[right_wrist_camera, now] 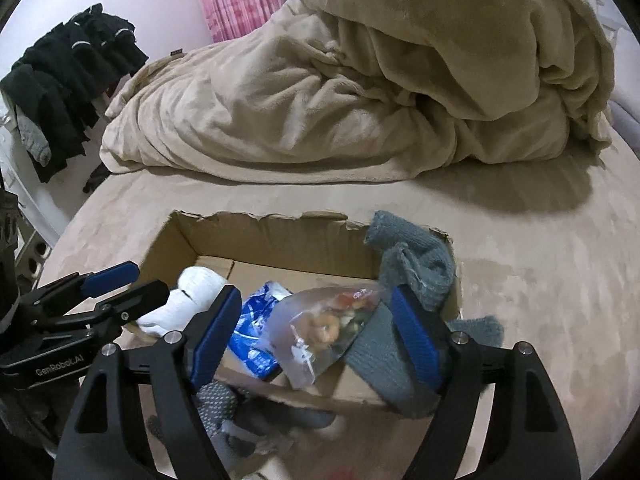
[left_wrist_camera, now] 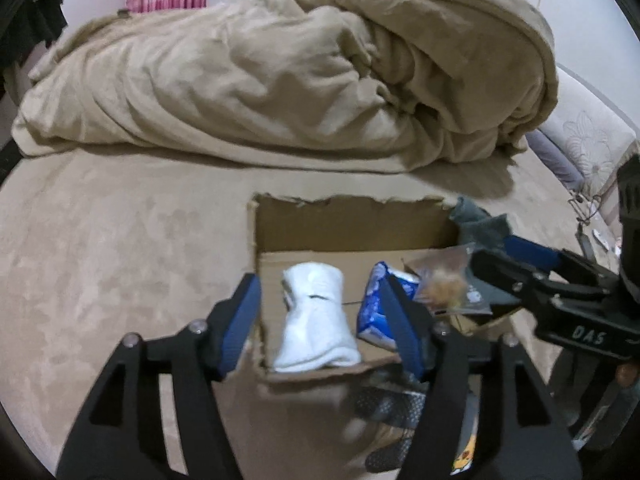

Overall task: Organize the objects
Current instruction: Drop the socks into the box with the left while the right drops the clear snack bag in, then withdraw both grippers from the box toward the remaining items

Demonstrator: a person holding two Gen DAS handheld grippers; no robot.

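Note:
An open cardboard box [left_wrist_camera: 352,224] [right_wrist_camera: 256,240] sits on the bed. Inside lie a rolled white sock [left_wrist_camera: 316,316] [right_wrist_camera: 192,292], a blue packet [left_wrist_camera: 374,304] [right_wrist_camera: 252,340] and a clear snack bag [left_wrist_camera: 444,284] [right_wrist_camera: 320,328]. A grey knit cloth [right_wrist_camera: 416,268] [left_wrist_camera: 480,224] hangs over the box's right wall. My left gripper [left_wrist_camera: 320,312] is open and empty above the box's near left part. My right gripper [right_wrist_camera: 312,336] is open above the snack bag, holding nothing. Dark dotted items [left_wrist_camera: 392,408] [right_wrist_camera: 224,404] lie in front of the box.
A crumpled beige blanket [left_wrist_camera: 280,72] [right_wrist_camera: 360,92] is piled at the back of the bed. Dark clothes [right_wrist_camera: 68,80] hang at the left. A patterned headboard [left_wrist_camera: 592,144] stands at the right. The beige bed sheet [left_wrist_camera: 120,248] surrounds the box.

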